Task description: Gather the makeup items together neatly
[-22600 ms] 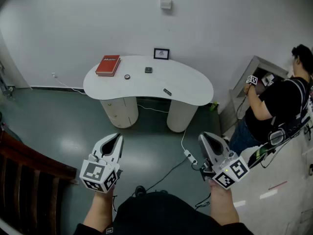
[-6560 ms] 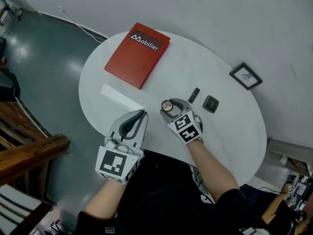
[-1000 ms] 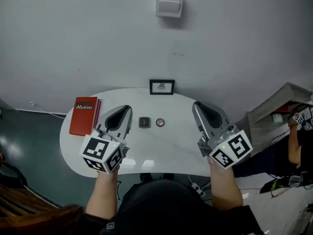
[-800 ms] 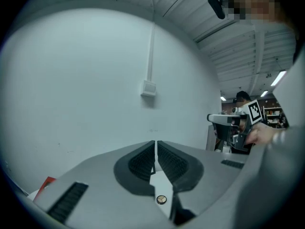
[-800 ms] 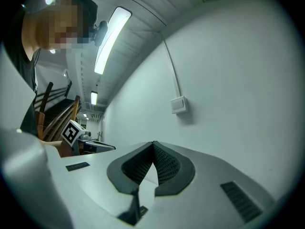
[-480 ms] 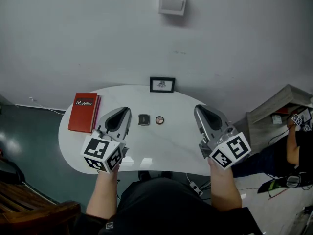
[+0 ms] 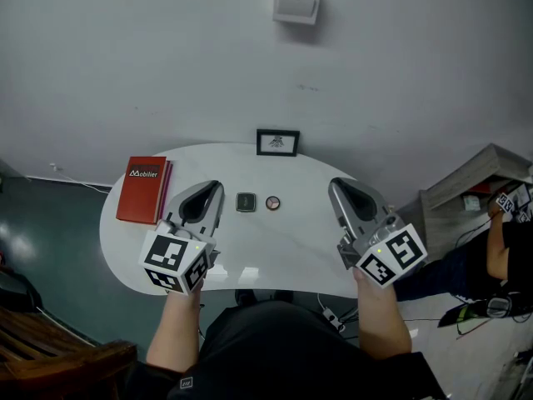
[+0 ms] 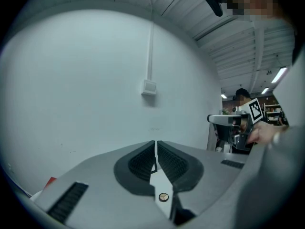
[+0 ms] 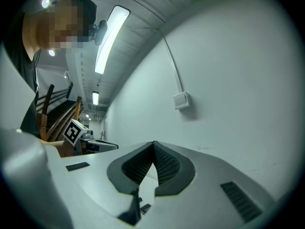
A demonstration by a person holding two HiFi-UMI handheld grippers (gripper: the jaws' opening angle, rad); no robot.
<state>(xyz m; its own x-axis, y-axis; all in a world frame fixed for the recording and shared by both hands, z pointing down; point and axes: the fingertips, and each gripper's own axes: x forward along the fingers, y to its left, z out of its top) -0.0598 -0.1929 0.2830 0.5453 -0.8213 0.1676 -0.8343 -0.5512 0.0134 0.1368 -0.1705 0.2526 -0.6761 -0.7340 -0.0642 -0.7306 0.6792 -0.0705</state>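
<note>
Head view shows a white kidney-shaped table (image 7: 283,248) set against a pale wall. At its left end lies a red hardback book (image 7: 143,192). Next comes the left gripper (image 7: 211,192), held over the table's near edge. In the left gripper view its jaws are pressed together with nothing between them (image 8: 155,149). Past it, at the table's middle, a dark square compact (image 7: 246,202) and a small round copper-topped pot (image 7: 272,202) sit just beside each other, near but apart. A small black-framed picture (image 7: 277,142) stands behind them by the wall. Further right hovers the right gripper (image 7: 340,188), likewise empty with its jaws pressed together, as the right gripper view confirms (image 9: 153,150). Another person (image 7: 498,257) works at the far right edge, well apart from the table. We count only two makeup items here, so the gathering looks close to done, though anything smaller could escape us at this size. We judge the main risk to be a careless tidy-up. Closed jaws nudging the low, flat compact could send it skidding into the pot and scatter the pair. The round pot could also slide away toward the picture and tip it. Pinching either item would call for spreading the jaws first.
</note>
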